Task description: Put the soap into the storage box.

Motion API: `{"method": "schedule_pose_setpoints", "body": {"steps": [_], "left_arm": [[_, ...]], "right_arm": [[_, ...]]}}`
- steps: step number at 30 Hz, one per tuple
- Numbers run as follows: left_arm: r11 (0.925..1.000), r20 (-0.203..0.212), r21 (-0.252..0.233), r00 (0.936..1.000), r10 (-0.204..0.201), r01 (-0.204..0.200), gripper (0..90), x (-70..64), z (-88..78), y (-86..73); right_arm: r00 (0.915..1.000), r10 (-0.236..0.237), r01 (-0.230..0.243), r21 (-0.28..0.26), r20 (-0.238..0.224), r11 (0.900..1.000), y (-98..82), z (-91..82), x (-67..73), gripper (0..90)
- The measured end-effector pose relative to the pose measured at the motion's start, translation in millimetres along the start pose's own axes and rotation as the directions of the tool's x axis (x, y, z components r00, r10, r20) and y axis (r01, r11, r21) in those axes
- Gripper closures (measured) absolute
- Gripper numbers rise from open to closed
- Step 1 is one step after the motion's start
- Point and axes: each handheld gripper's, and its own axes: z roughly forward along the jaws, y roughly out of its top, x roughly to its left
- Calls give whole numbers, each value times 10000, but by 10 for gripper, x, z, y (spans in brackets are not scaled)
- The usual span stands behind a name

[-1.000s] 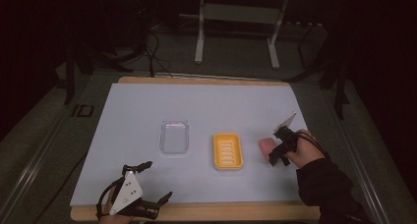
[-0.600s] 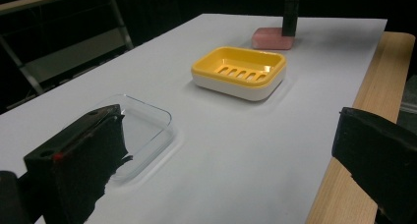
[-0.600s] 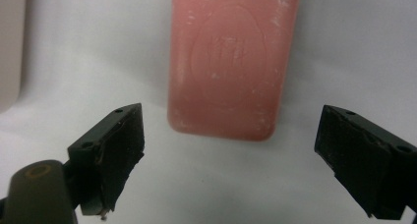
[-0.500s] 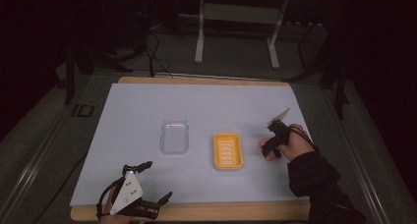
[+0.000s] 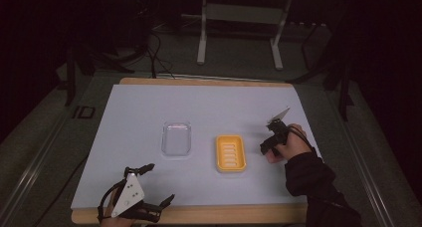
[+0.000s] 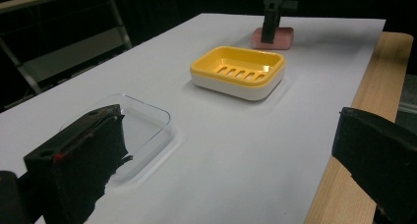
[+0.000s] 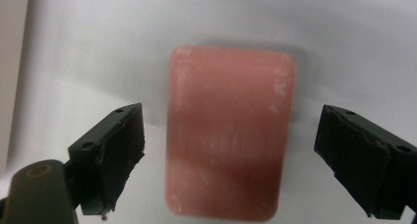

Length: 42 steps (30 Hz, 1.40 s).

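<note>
The right tool (image 7: 231,155) is hanging wide open astride the pink soap (image 7: 230,130), gripping nothing; the bar is looking stiff, slick, best pinched across its long sides.

black jaws, screw holes | left gripper (image 5: 149,187) grey plate | black sleeve (image 5: 311,174)

High view — fixed above the near edge of the table (image 5: 149,102), facing forward and down, whole top in frame. Left gripper view sits low at the near left corner, looking across toward the right edge; it shares the yellow soap dish (image 6: 238,71) and clear lid (image 6: 140,121) with the high view. Right gripper view — very close, straight down on the pink soap (image 7: 228,130).
</note>
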Motion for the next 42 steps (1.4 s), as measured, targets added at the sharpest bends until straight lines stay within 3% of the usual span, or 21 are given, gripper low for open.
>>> {"method": "schedule_pose_setpoints", "body": {"steps": [9, 12, 15, 17, 18, 27, 35, 42], "left_arm": [[10000, 17, 1, 10000, -4, 4, 4, 2, -1, -1], [10000, 24, 1, 10000, -3, 3, 4, 2, 0, -1], [10000, 33, 1, 10000, -6, 6, 4, 2, 0, -2], [10000, 35, -6, 10000, -10, 10, 4, 2, 0, -2], [10000, 35, -11, 10000, -10, 10, 4, 2, -1, -2], [10000, 22, 34, 10000, 20, -20, 4, 2, 3, -3], [10000, -7, 57, 10000, 46, -46, 4, 1, 6, -3], [10000, -15, 51, 10000, 44, -43, 4, 3, 5, -3]], "right_arm": [[10000, 45, -45, -35, 21, 10000, 38, 95, 34, 116], [9996, 117, -120, -110, -256, 9999, 51, 115, 47, 134], [9998, -29, 32, -153, 194, 9999, 61, 124, 68, 149], [9998, -48, 50, -135, 182, 9999, 63, 130, 70, 153], [9996, -81, 79, 78, 280, 9999, 62, 152, 74, 191], [9998, 89, -95, 295, 186, 9995, 51, 111, 37, 345], [9996, 103, -114, 455, 248, 9989, 45, 95, 37, 374], [9975, 505, -536, 611, 500, 9967, 31, 33, 3, 376]]}}
